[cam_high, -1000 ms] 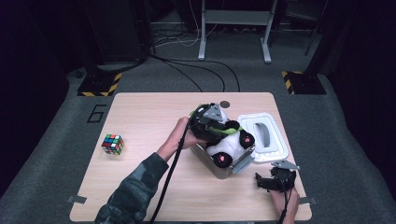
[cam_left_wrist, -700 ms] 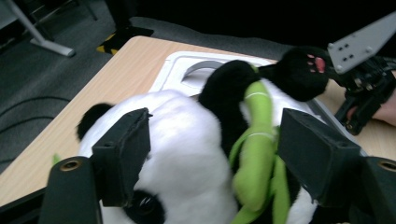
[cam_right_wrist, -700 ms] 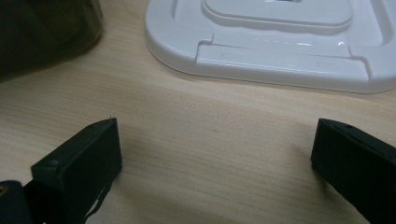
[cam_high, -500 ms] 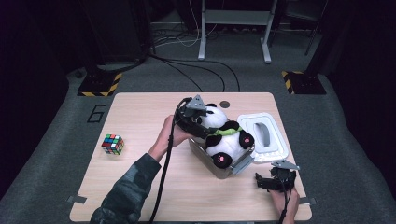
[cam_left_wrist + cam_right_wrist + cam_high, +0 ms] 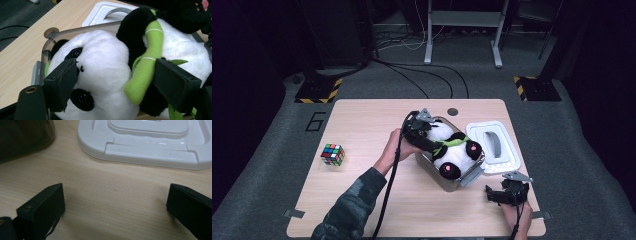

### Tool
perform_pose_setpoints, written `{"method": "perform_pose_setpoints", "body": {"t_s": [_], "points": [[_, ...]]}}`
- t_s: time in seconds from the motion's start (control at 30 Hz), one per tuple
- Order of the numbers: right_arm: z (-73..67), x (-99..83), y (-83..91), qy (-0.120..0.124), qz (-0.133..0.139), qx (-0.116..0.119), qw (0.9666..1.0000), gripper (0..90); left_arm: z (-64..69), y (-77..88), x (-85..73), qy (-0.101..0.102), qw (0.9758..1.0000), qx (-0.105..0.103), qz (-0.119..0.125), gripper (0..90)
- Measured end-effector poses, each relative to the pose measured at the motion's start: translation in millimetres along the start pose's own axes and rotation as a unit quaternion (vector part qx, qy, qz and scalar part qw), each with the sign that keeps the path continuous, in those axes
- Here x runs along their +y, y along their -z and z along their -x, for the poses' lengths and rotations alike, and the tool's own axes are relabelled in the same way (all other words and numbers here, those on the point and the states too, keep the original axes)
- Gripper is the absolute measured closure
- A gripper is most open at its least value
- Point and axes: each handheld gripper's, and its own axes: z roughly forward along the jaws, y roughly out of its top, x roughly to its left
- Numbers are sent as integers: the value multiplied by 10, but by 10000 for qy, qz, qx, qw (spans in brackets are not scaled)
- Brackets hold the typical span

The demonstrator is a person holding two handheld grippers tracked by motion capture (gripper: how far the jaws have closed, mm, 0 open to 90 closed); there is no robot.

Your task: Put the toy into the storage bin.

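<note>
Two claws | left claw [image 5: 112, 85] jaws spread, just opened, astride panda [image 5: 105, 57] in box [image 5: 447, 179] | right claw [image 5: 115, 202] open, empty

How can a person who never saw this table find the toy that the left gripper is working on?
On the wooden table, right of the middle, stands a clear box beside its white lid. The plush panda lies in that box, black and white, with a green stalk.

a large dark number "6" [image 5: 315, 121] stands on the grey floor mat [image 5: 277, 150] just beside the table's [image 5: 362, 115] far left corner. nothing else can be read: no lettering shows on the white lid [image 5: 140, 142] or the plush panda [image 5: 100, 70].
</note>
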Motion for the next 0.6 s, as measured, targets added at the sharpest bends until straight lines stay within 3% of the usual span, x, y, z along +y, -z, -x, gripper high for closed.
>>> {"method": "perform_pose_setpoints", "body": {"t_s": [0.17,0.33,0.5,0.6], "points": [[0,0,0,0,1,-1,10000,12,125,145,46,-113,9995,31,278,182],[-2,-1,1,-1,-1,-7,10000,12,286,233,69,-302,9988,-169,349,176],[-2,-1,1,-2,-1,-8,10000,12,452,182,54,-523,9980,-294,216,169],[-2,-1,1,-1,-1,-10,10000,12,509,121,41,-633,9978,-174,71,177]]}}
